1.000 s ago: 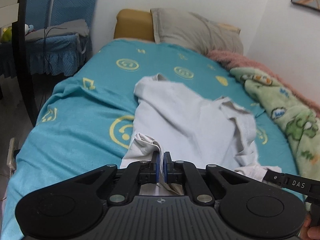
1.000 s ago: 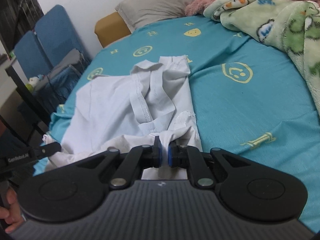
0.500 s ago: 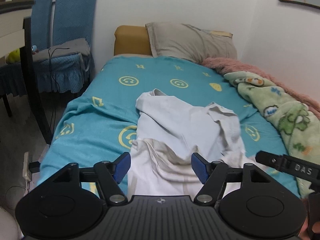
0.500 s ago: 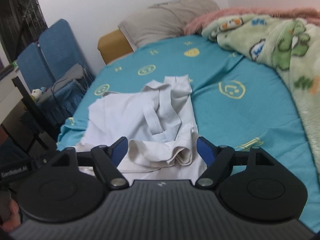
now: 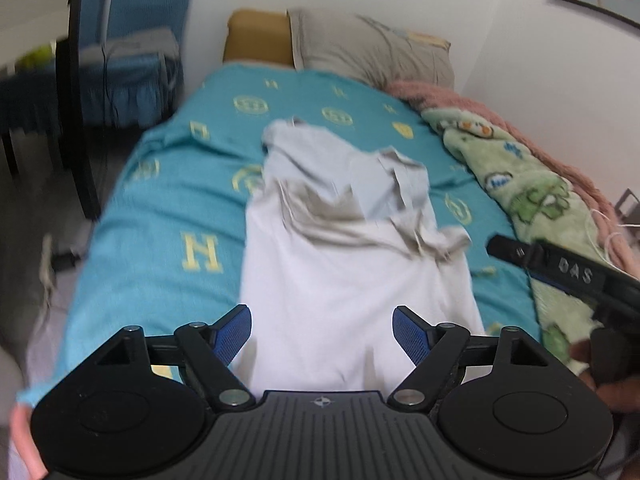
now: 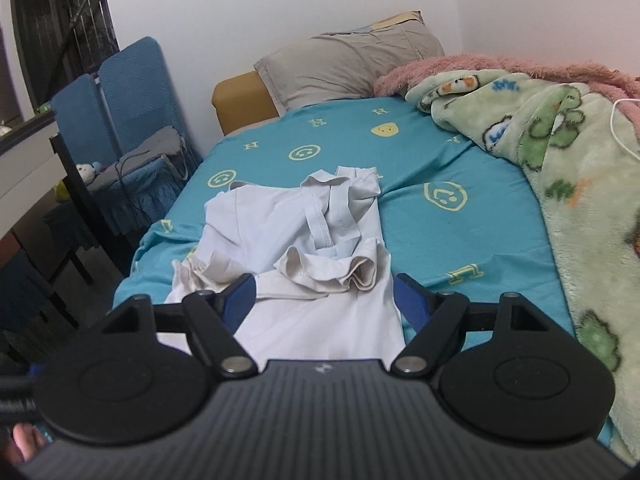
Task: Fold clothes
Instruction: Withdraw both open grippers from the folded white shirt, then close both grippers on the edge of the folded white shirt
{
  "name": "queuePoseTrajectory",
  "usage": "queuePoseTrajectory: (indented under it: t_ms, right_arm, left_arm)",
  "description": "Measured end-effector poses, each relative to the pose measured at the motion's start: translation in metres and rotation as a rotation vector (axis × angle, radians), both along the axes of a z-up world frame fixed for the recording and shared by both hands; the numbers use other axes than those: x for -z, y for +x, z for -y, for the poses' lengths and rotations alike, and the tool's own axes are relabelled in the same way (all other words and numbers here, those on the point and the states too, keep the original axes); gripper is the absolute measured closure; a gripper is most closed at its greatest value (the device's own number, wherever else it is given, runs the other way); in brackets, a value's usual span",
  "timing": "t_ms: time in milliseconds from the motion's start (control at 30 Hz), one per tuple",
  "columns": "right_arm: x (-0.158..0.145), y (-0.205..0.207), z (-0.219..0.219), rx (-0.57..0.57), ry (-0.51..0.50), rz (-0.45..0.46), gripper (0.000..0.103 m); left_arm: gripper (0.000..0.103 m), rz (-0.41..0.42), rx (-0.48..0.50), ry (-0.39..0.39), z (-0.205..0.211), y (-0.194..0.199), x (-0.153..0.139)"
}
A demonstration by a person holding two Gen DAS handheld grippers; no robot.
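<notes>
A pale grey-white garment [image 5: 344, 264] lies lengthwise on the teal bed sheet [image 5: 160, 248], its near part smooth and its far part rumpled and folded over. It also shows in the right wrist view [image 6: 304, 248], with a bunched fold in the middle. My left gripper [image 5: 322, 326] is open and empty above the garment's near end. My right gripper [image 6: 324, 298] is open and empty, also over the near end. The right gripper's body shows at the right edge of the left wrist view [image 5: 560, 272].
A green cartoon blanket [image 6: 580, 184] over a pink one lies along the bed's right side. A grey pillow [image 6: 348, 60] and a mustard cushion [image 6: 240, 100] sit at the head. Blue chairs [image 6: 120, 120] and a dark table leg [image 5: 80, 120] stand left of the bed.
Both grippers were shut on the garment's near edge a second ago. Both opened, let it drop, and drew back and up. The left wrist view is now motion blurred.
</notes>
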State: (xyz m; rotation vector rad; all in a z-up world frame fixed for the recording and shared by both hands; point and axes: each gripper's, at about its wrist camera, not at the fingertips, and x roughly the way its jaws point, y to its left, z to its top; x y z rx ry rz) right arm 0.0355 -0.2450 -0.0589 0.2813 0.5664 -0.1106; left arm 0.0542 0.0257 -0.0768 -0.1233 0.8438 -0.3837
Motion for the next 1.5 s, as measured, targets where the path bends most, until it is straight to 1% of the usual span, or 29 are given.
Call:
queuePoseTrajectory:
  t_ms: [133,200,300,400,433,467,533,600,667,700,733,767,800,833,867,967,1033,1100,1233,1333,1400,1433,1467,1500]
  right_arm:
    - [0.001,-0.003,-0.002,-0.014,0.026,-0.026,0.026]
    - [0.002,-0.006,-0.001,-0.010,0.042,-0.043,0.026]
    - [0.002,-0.011,0.000,0.003,0.048,-0.053,0.026]
    - [-0.003,-0.015,-0.002,-0.003,0.030,-0.020,0.026]
    - [-0.006,-0.016,-0.004,-0.010,0.025,-0.003,0.034]
    - [-0.007,-0.017,-0.004,-0.014,0.022,0.007,0.046]
    - [-0.009,-0.017,-0.004,-0.018,0.019,0.017,0.057]
    - [-0.010,-0.017,-0.003,-0.020,0.024,0.025,0.057]
    - [-0.010,-0.017,0.002,-0.001,0.052,0.023,0.056]
    - [-0.010,-0.017,0.004,0.015,0.069,0.021,0.052]
    - [-0.011,-0.017,0.007,0.026,0.088,0.015,0.034]
    - [-0.011,-0.018,0.009,0.031,0.114,0.018,0.016]
    - [-0.012,-0.020,0.013,0.036,0.145,0.026,0.012]
    - [-0.011,-0.021,0.016,0.036,0.180,0.021,0.015]
    - [-0.010,-0.021,0.019,0.034,0.217,0.010,0.015]
    - [0.003,-0.026,0.035,0.058,0.410,-0.058,0.015]
    - [0.015,-0.029,0.044,0.087,0.530,-0.129,0.015]
    - [0.028,-0.030,0.045,0.084,0.613,-0.195,0.014]
    - [0.057,-0.030,0.034,0.070,0.805,-0.284,0.014]
    - [0.080,-0.027,0.023,0.064,0.948,-0.343,0.014]
    - [0.095,-0.023,0.015,0.059,1.031,-0.375,0.014]
    - [0.102,-0.020,0.012,0.055,1.075,-0.392,0.014]
    - [0.108,-0.019,0.008,0.054,1.113,-0.406,0.014]
    - [0.112,-0.018,0.005,0.057,1.136,-0.411,0.014]
  left_arm:
    - [0.022,-0.064,0.025,0.002,0.008,-0.005,0.011]
    - [0.022,-0.082,0.036,-0.006,0.011,-0.008,0.016]
    - [0.022,-0.086,0.040,0.010,0.015,-0.008,0.020]
    - [0.022,-0.062,0.022,0.043,0.017,-0.006,0.019]
    - [0.022,-0.053,0.016,0.052,0.017,-0.006,0.018]
    - [0.022,-0.046,0.009,0.059,0.017,-0.005,0.018]
    - [0.022,-0.040,0.001,0.060,0.017,-0.003,0.017]
    - [0.022,-0.045,-0.005,0.048,0.015,-0.002,0.016]
    - [0.022,-0.068,-0.011,0.017,0.012,0.001,0.015]
    - [0.022,-0.087,-0.014,-0.010,0.009,0.002,0.015]
    - [0.022,-0.107,-0.019,-0.038,0.006,0.003,0.016]
    - [0.021,-0.130,-0.026,-0.067,0.003,0.005,0.016]
    - [0.021,-0.153,-0.033,-0.096,-0.001,0.006,0.017]
    - [0.021,-0.177,-0.040,-0.124,-0.004,0.008,0.018]
    - [0.021,-0.202,-0.048,-0.148,-0.008,0.009,0.019]
    - [0.020,-0.288,-0.067,-0.222,-0.015,0.014,0.030]
    - [0.020,-0.365,-0.080,-0.281,-0.019,0.017,0.041]
    - [0.020,-0.446,-0.097,-0.340,-0.021,0.021,0.055]
    - [0.021,-0.542,-0.181,-0.379,-0.028,0.031,0.079]
    - [0.022,-0.546,-0.272,-0.437,-0.041,0.039,0.090]
    - [0.024,-0.533,-0.310,-0.489,-0.046,0.045,0.095]
    - [0.028,-0.519,-0.310,-0.495,-0.044,0.047,0.094]
    - [0.034,-0.505,-0.311,-0.501,-0.043,0.050,0.094]
    - [0.036,-0.491,-0.311,-0.507,-0.042,0.053,0.093]
